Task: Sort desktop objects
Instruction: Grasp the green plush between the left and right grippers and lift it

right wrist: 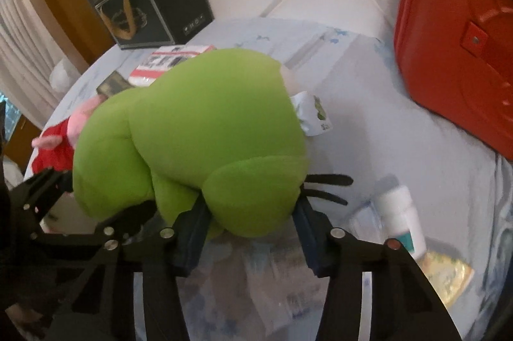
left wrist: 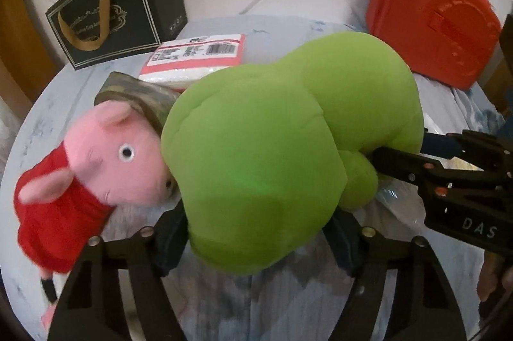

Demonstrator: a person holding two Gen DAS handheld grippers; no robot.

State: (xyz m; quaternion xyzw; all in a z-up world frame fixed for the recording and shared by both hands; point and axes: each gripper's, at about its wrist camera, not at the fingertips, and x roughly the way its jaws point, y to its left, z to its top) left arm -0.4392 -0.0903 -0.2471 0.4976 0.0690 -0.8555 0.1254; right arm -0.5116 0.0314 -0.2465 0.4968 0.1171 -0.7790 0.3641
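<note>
We found the green plush toy [left wrist: 272, 129] lying on the cloth-covered surface [left wrist: 80, 90], touching the pink pig plush [left wrist: 105, 161]. The right hand-held gripper [right wrist: 250, 232] had clamped down on a lower limb of the green toy, pads pressing it. The left hand-held gripper [left wrist: 256, 244] straddled the toy's near end, partly open; we couldn't tell whether its pads pressed the fabric. Sorting looked barely begun in our judgement: tissue pack [left wrist: 195, 55], black gift box [left wrist: 118, 10], red case [left wrist: 429, 20], white bottle [right wrist: 400, 212] and yellow packet [right wrist: 449, 277] lay scattered, no sorted group visible. The toy's face was hidden, the camouflage-patterned item [left wrist: 138, 97] mostly covered, the bottle blurred and the red case cut off.
</note>
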